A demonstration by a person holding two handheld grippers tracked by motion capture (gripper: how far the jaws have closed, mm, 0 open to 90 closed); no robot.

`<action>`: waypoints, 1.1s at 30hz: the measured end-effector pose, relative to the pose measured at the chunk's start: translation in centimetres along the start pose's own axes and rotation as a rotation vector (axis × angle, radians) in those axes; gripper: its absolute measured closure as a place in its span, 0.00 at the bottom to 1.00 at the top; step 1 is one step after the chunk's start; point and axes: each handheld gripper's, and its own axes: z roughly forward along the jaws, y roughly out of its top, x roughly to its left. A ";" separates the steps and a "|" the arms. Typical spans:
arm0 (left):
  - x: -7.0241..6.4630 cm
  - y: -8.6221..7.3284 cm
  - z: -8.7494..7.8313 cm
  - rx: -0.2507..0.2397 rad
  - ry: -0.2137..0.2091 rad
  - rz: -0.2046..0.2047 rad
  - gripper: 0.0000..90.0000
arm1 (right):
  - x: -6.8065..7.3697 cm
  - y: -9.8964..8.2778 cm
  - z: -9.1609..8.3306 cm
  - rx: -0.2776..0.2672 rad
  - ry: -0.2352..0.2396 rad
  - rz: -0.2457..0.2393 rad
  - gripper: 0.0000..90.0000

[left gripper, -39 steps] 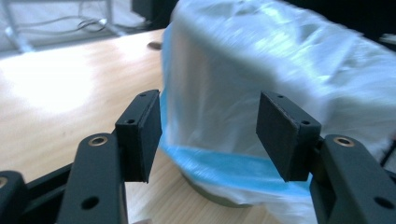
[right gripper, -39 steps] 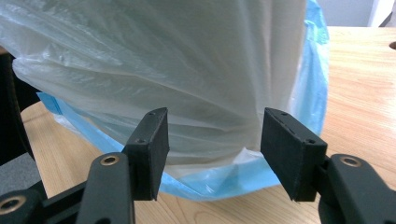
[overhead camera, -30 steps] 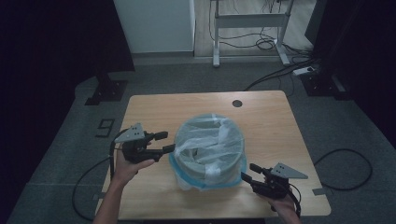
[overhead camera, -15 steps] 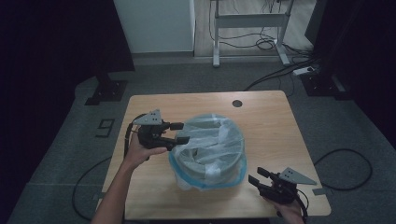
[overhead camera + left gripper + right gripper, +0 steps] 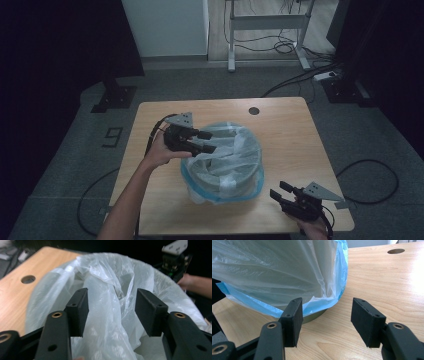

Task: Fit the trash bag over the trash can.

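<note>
A round grey bin [image 5: 210, 182] lined with a clear plastic bag [image 5: 227, 150] that has a blue hem stands in the middle of the wooden table [image 5: 285, 130]. My left gripper [image 5: 209, 142] reaches over the bin's left rim. Its jaws have just been closing, and in the left gripper view the crumpled bag [image 5: 110, 272] bulges up between and behind the left gripper [image 5: 111, 302] without the pads pressing it. My right gripper [image 5: 278, 192] hovers open near the table's front right. In its own view the right gripper [image 5: 325, 312] faces the bin's base [image 5: 315, 315] and blue hem [image 5: 338, 272].
A round cable hole [image 5: 254, 110] sits near the table's far edge. Bare wood lies to the right of the bin. Beyond the table are a desk frame [image 5: 265, 22] and cables on the floor [image 5: 300, 80]. The other hand and its gripper [image 5: 175, 255] appear beyond the bag.
My left gripper has moved right and away from me, from beside the bin to over its rim. The right gripper has stayed near the front right corner.
</note>
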 end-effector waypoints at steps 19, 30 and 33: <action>0.4 1.9 5.7 0.401 0.101 0.070 0.67 | -0.1 0.3 0.6 0.004 0.016 -0.004 0.47; 0.1 1.7 6.0 0.458 0.115 0.072 0.61 | -0.1 0.3 0.5 0.006 0.016 -0.006 0.48; 0.2 1.7 5.0 0.378 0.109 0.055 0.57 | -0.1 0.3 0.4 0.005 0.014 -0.004 0.48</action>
